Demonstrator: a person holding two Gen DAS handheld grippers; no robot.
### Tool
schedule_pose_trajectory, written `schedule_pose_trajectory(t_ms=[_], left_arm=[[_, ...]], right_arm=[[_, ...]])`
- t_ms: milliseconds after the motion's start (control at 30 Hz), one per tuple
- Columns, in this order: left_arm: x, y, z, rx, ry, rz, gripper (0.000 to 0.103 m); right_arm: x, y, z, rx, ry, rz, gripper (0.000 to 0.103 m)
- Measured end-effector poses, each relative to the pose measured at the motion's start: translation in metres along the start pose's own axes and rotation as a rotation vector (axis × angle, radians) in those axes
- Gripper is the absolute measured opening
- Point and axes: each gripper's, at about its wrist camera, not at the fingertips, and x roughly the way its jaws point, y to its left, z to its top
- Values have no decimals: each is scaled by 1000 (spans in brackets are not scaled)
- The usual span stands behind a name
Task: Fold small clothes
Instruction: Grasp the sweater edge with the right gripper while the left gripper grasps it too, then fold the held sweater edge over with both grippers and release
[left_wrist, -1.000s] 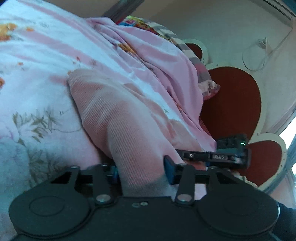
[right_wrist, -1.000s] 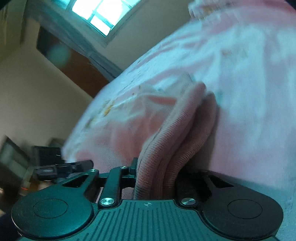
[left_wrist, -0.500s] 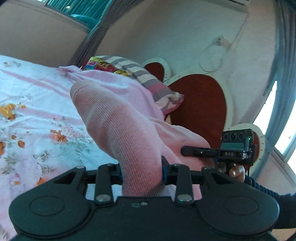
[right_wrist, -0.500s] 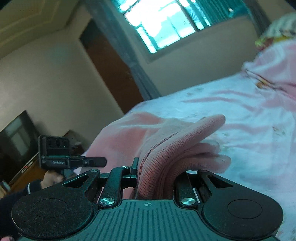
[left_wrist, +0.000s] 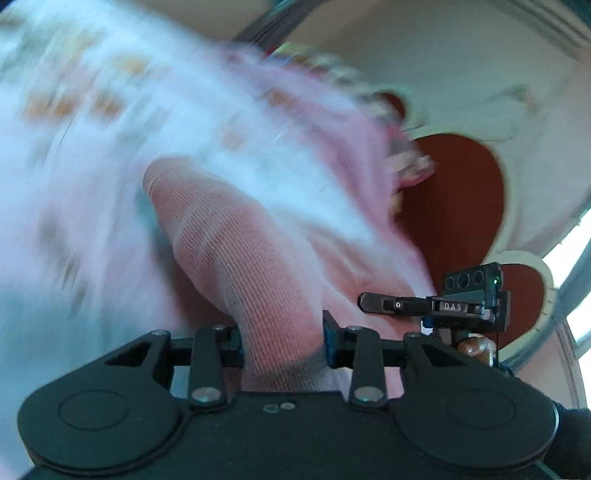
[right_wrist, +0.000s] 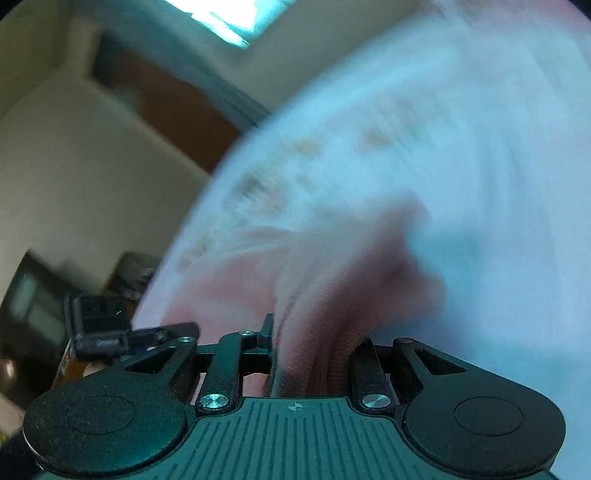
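A pink ribbed garment fills the middle of the left wrist view. My left gripper is shut on one edge of it. My right gripper is shut on another bunched edge of the same garment. Each view shows the other gripper: the right one at the right of the left wrist view, the left one at the left of the right wrist view. The garment hangs over a pink floral bedsheet. Both views are heavily motion-blurred.
A red heart-shaped headboard and striped pillows lie at the bed's far end. A brown door, a window and a dark screen show in the right wrist view.
Both grippers have swung back down toward the bed with the garment held; half a second ago they were raised and showed the room. The views are blurred now.
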Motion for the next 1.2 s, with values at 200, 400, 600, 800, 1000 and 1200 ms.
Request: schedule_pose_trajectory(t_ms=[200, 400, 600, 800, 1000, 1200], left_arm=[[-43, 5, -28, -60, -45, -42, 83], [-30, -13, -60, -21, 28, -30, 68], [-31, -9, -57, -127, 46, -130, 20], [-40, -4, -88, -156, 143, -37, 23], [-84, -26, -75, -32, -18, 76, 53], [-53, -65, -21, 125, -208, 246, 77]], right_arm=[[-31, -26, -13, 59, -72, 24, 93], [-36, -18, -48, -23, 7, 6, 93], [-35, -1, -55, 70, 83, 29, 25], [-46, -5, -87, 184, 132, -33, 26], [-69, 10, -81, 30, -79, -125, 31], [-26, 63, -29, -287, -215, -266, 31]])
